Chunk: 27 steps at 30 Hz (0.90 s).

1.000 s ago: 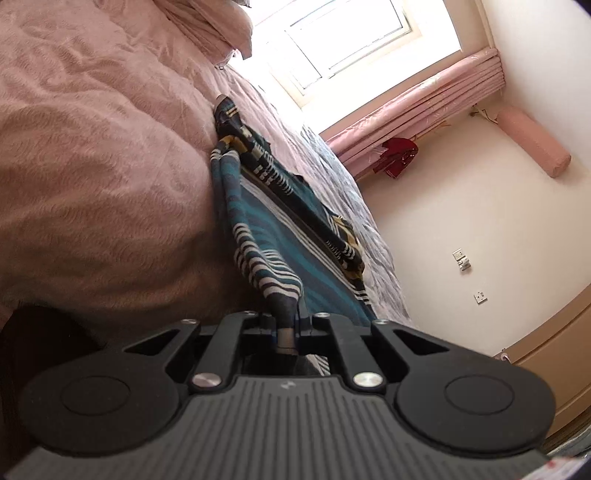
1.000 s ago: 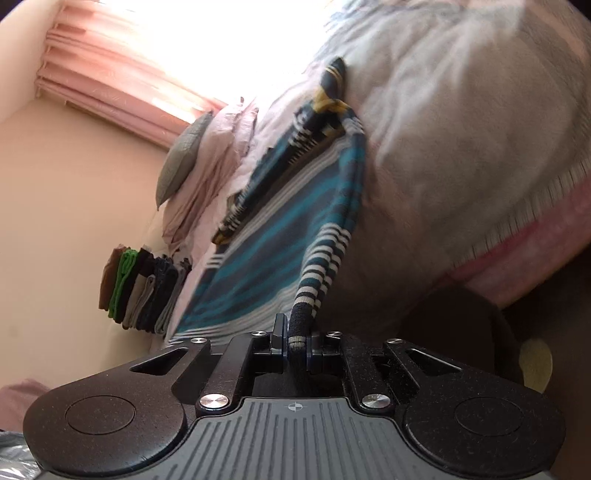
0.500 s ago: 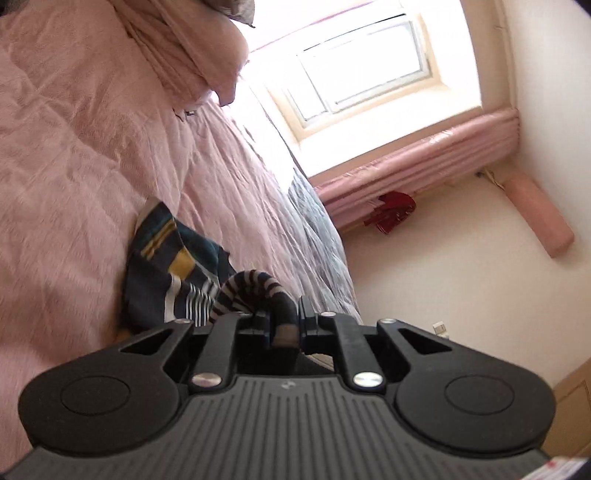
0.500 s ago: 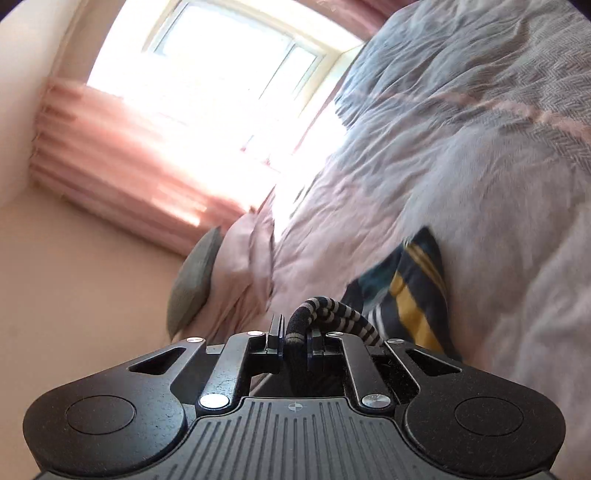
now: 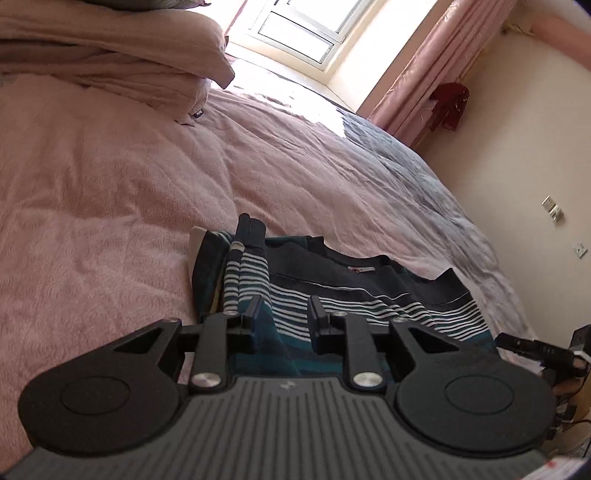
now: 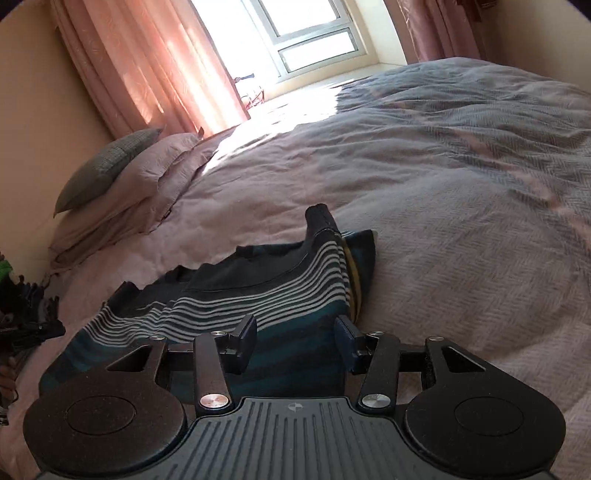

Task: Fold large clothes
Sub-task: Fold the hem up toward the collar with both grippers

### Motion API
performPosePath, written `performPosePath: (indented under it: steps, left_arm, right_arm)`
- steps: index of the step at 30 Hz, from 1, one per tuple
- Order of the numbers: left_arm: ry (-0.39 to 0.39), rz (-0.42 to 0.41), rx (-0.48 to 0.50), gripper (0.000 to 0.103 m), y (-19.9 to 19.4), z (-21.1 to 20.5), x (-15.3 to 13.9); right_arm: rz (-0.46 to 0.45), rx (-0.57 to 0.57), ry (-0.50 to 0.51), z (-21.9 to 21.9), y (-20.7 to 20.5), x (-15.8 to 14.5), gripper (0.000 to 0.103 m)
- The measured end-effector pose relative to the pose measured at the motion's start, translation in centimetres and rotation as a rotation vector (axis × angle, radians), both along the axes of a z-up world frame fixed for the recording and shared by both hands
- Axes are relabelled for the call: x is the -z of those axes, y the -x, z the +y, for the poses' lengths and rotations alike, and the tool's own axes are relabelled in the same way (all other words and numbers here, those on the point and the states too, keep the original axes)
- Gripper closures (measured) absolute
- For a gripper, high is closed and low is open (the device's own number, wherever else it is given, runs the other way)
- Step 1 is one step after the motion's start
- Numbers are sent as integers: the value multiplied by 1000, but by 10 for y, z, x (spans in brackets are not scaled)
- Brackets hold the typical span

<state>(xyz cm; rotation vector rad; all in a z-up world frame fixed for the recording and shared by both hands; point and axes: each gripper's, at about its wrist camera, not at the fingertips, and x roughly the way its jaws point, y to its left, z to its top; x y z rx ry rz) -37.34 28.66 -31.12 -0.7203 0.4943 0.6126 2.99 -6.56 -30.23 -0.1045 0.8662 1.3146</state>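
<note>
Both grippers, left gripper and right gripper, have just been opening, jaws apart and pinching nothing, so the striped sweater lies released at twelve o'clock, doubled on the pink bedspread; pillows sit beyond.

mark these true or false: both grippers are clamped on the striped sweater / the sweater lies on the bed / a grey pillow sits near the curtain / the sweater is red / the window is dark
1. Both grippers are clamped on the striped sweater: false. The left gripper and right gripper have just been opening; cloth lies between the jaws, unpinched.
2. The sweater lies on the bed: true.
3. A grey pillow sits near the curtain: true.
4. The sweater is red: false. It is teal and dark with white stripes.
5. The window is dark: false. Bright daylight comes through.
</note>
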Motion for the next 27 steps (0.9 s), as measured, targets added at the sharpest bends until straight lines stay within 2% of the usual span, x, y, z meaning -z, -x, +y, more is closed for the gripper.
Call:
performPosePath:
  steps: [4,7,11,14,15,16,17,18,19,23,27]
  left_arm:
    - [-37,37,-10,76,-25,19,6]
    - [-78,93,-20,73,-46,35,12]
    - [-108,142,-2,72,-68,53,24]
    - [-112,187,14,67,-82,62,34]
    - [-122,207,25,68,-87,63,37]
    - [-129,225,43,69,-90,63,41]
    - [-147,251,61,80,-93,62,44]
    - [-175,280,84,93,-96,60,45]
    - [-201,288,93,93,-95,58,44]
    - [-319,172,17,95,-73,51,22]
    - [-362,173,-34,94,-77,55,14]
  right_arm:
    - [-72,24,-18,21,-9,0,58]
    - [-92,15,-21,45,-18,2,58]
    - [-121,10,16,72,-27,12,58]
    - [-123,-5,57,91,-31,23,58]
    - [-139,-19,62,95,-29,26,63]
    - [-177,-37,64,99,-25,26,75]
    - [-223,-52,74,102,-21,26,99]
    - [-245,-59,65,103,-19,24,99]
    - [-255,-66,32,100,-17,20,100]
    - [-269,-38,-92,88,-21,0,100]
    - [-303,10,-72,104,-27,4,100]
